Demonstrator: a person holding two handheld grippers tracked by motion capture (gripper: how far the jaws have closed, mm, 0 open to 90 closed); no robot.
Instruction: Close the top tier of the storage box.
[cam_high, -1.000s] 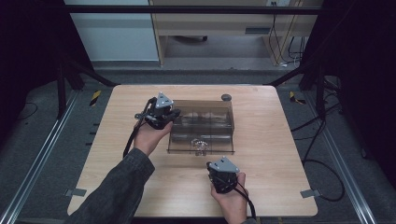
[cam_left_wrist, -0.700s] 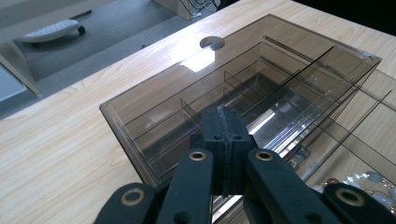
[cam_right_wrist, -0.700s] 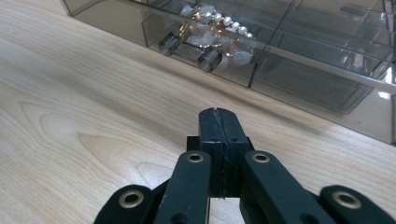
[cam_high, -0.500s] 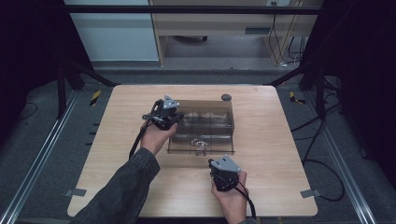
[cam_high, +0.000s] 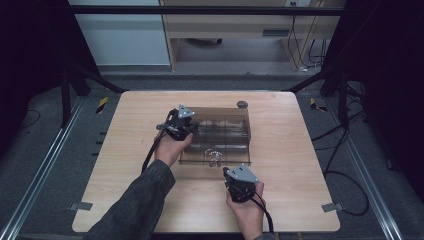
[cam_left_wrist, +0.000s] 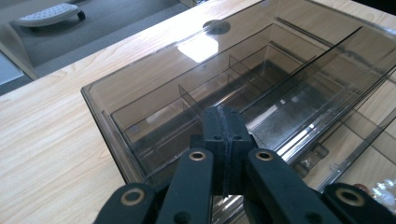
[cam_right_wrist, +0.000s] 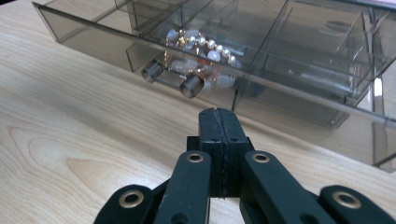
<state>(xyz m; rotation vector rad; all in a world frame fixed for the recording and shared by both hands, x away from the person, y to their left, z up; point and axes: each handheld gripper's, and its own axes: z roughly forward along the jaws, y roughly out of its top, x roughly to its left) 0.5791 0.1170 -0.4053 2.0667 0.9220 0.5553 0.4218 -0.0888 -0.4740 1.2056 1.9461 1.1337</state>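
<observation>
Nearest, the right claw (cam_right_wrist: 218, 122) is closed on nothing, low over the worktop (cam_right_wrist: 70, 140). Just ahead of it stands one pulled-out drawer (cam_right_wrist: 196, 70) with two knobs (cam_right_wrist: 192, 86), holding a tangle of pearly jewellery (cam_right_wrist: 196, 44) too bunched to count. Farther off, the left claw (cam_left_wrist: 223, 122), also closed and empty, rests against one smoky organiser box (cam_left_wrist: 196, 79); reflections blur its dividers. Beyond it lies one dark disc (cam_high: 242, 104).

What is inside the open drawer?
A pile of pearly, gold-toned jewellery lies in the drawer, in the compartment behind the two knobs. The smoky front wall covers its lower part, so single pieces cannot be told apart.
</observation>
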